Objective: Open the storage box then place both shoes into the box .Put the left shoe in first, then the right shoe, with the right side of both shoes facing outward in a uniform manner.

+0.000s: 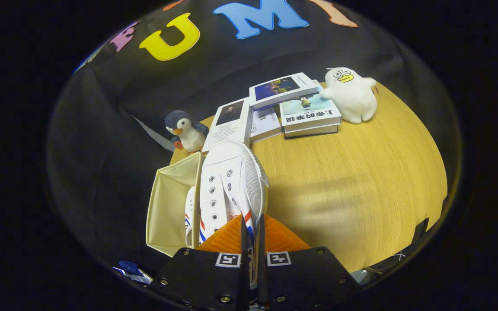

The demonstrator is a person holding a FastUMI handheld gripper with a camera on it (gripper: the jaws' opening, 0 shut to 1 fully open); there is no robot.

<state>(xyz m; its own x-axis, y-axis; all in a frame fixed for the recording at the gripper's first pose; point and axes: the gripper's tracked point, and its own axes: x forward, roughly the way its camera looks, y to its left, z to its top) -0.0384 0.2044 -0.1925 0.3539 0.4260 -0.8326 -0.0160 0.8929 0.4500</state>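
My gripper [252, 233] is shut on a white canvas shoe [231, 181] with red and blue stripes. Both orange fingers [227, 237] pinch its side wall near the heel. The shoe hangs with its toe pointing away, sole edge to the right, lace eyelets to the left. It sits at the right edge of an open cream fabric storage box [169, 207]. Inside the box, against the held shoe's left side, part of a second white shoe [189, 216] with the same stripes shows. The box stands at the left end of the wooden table [352, 185].
Beyond the shoe lies a group of books [281, 108]. A small penguin plush [185, 129] stands left of them, and a white duck plush [352, 93] right of them. The table's edge drops off just left of the box.
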